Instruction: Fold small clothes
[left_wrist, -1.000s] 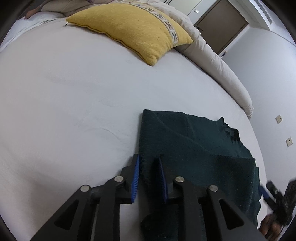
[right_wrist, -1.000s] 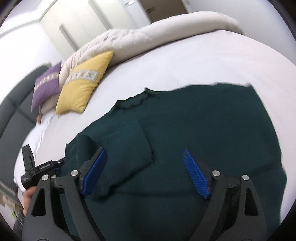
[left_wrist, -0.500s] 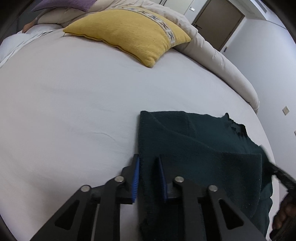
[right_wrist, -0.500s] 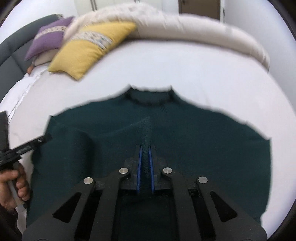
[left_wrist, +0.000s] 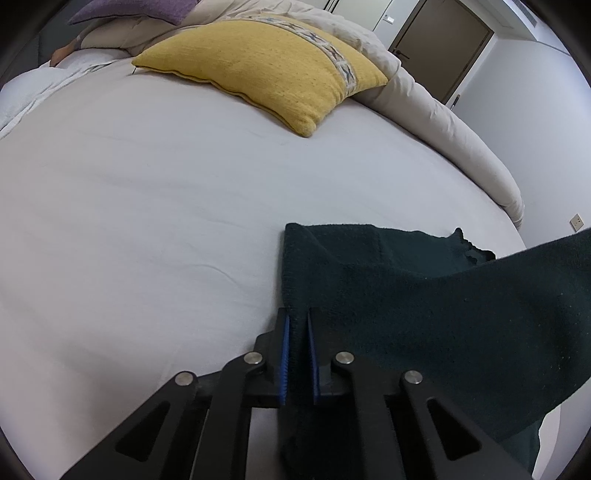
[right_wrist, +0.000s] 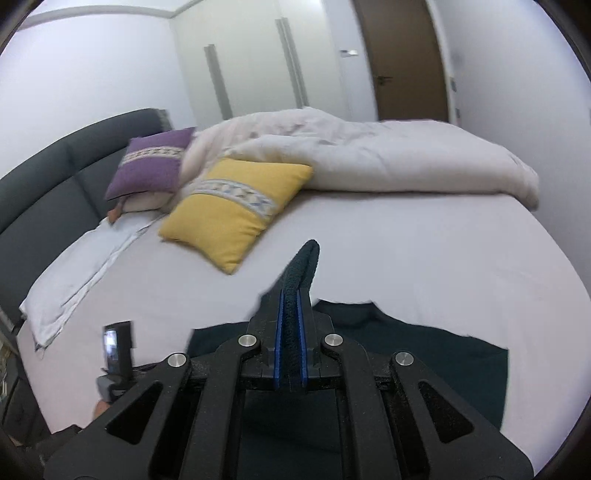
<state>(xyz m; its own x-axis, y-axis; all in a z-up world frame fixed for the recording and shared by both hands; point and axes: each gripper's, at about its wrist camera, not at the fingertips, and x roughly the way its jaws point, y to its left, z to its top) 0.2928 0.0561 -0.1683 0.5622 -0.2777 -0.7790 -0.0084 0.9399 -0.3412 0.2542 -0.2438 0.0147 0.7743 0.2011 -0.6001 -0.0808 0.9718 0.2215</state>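
Right wrist view: the right hand-held gripper, wide open a second ago, is now clamped on a pinched ridge of the dark green sweater and has been raised off the bed. The left hand-held gripper has just been closed onto the sweater's left edge, so a fold is judged to be under way.

A dark green knitted sweater is lying partly folded on the white bed sheet, neckline pointing toward the pillows. Its left edge is sitting bunched in a narrow fold, while its near right part is hanging lifted above the rest as a taut, raised flap.
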